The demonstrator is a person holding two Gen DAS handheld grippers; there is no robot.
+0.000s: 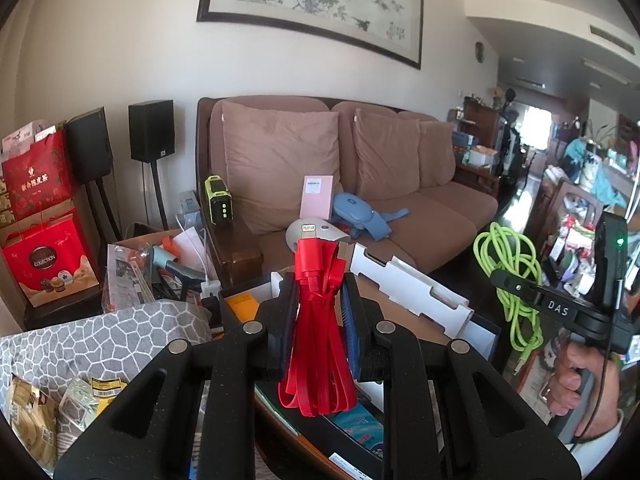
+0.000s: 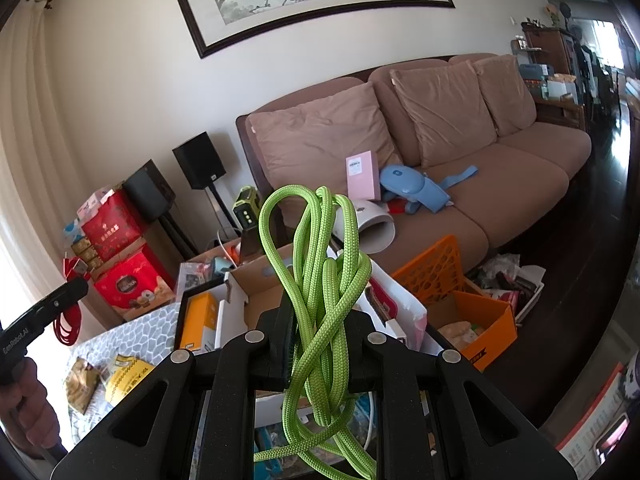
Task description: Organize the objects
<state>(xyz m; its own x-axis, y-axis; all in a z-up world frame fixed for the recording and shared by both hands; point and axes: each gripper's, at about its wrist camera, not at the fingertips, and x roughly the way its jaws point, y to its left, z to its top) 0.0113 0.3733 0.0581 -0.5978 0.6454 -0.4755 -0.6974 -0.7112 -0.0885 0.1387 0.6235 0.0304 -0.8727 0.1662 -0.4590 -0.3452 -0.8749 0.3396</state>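
Currently pinching a bundled flat red cable (image 1: 316,320) in left gripper (image 1: 319,312), a looped braided green cord (image 2: 320,300) in right gripper (image 2: 320,344), both aloft; at six o'clock, dangling loops likely to snag clutter.

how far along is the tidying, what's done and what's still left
Little looks finished yet. In hand: the left gripper is shut on a bundled red cable, and the right gripper is shut on a looped green cable, both lifted clear. Left to do: neither cable is put away, and snack packets lie loose on the patterned cloth.
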